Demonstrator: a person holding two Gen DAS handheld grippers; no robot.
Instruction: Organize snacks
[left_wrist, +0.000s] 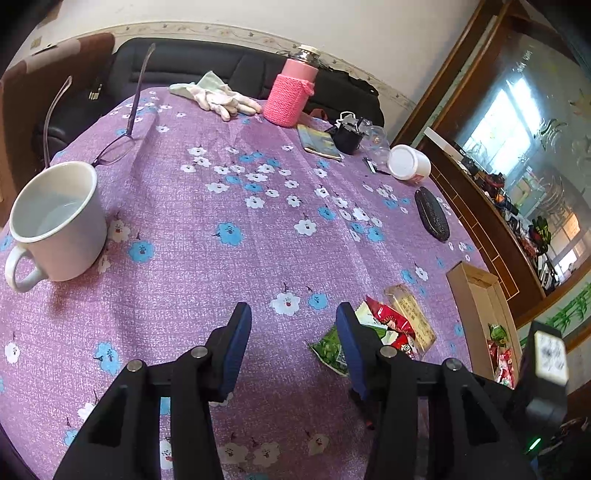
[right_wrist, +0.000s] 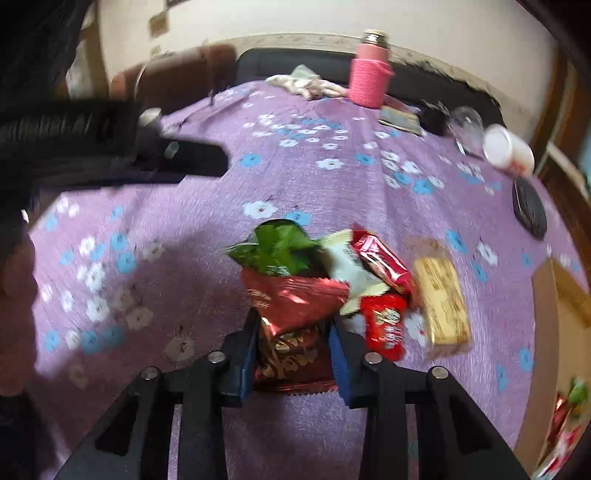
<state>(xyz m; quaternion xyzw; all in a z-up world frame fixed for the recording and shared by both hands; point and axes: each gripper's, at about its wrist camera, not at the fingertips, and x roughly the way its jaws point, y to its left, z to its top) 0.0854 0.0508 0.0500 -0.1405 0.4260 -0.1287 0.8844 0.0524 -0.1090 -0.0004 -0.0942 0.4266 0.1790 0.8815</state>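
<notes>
Soft daylight fills the room. The glass cabinet (left_wrist: 517, 147) shines with bright window glare. The left wrist view is sharp. The right wrist view is smeary and blurred (mostly at its sides). Both pictures bend round, with dark corners.

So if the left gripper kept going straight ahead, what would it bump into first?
Probably just the purple tablecloth. The open left gripper has nothing between its fingers; the snack pile lies off to its right side.
</notes>
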